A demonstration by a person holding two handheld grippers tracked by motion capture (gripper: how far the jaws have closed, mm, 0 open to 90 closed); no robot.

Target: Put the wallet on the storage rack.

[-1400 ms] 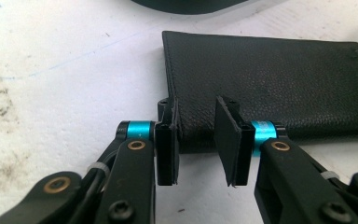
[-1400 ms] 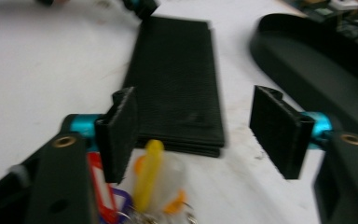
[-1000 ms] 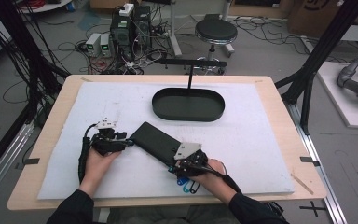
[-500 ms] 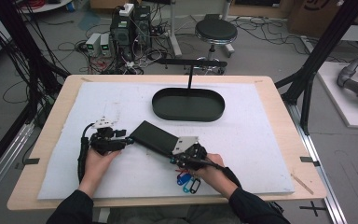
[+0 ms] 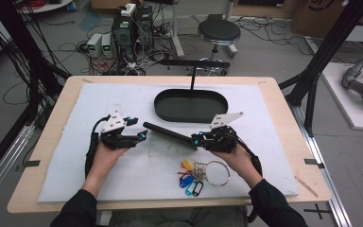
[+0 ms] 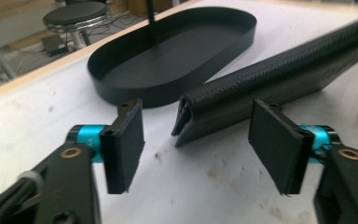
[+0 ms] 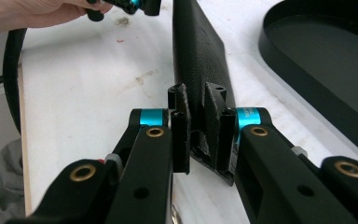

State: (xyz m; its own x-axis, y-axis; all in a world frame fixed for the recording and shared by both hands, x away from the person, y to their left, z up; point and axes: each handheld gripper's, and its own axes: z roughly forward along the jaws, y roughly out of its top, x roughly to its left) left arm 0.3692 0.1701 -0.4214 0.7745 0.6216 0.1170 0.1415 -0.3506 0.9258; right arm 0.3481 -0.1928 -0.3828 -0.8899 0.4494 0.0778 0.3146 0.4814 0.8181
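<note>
Presently, the right gripper (image 5: 197,140) is clamped on one end of a black textured case (image 5: 168,134); in the right gripper view its jaws press both faces of the case (image 7: 197,60), which runs away from the camera toward the other hand. The case is long and narrow, seen edge-on from above, lying on a slant between the two grippers over the white mat (image 5: 274,142). Whether its free end touches the mat cannot be told.

The left gripper (image 5: 141,137) has its jaws spread wide apart and holds nothing. In the left gripper view the folded end of the case (image 6: 279,81) sits just beyond and between the two pads (image 6: 125,144), touching neither. That end shows layered edges.

Behind the case stands a black oval tray (image 5: 165,112), shallow-walled, with a thin upright post (image 5: 193,78) rising at its far rim and a dark crossbar on top. The tray (image 6: 242,32) is near the case but apart from it.

A key ring (image 5: 216,172) with several coloured tags (image 5: 187,178) lies on the mat just beside the right hand (image 5: 234,158), toward the person. The left hand (image 5: 105,158) grips its tool from below, cable looping at its outer side. The mat rests on a wooden table (image 5: 283,101). Stains mark the mat around the grippers.
</note>
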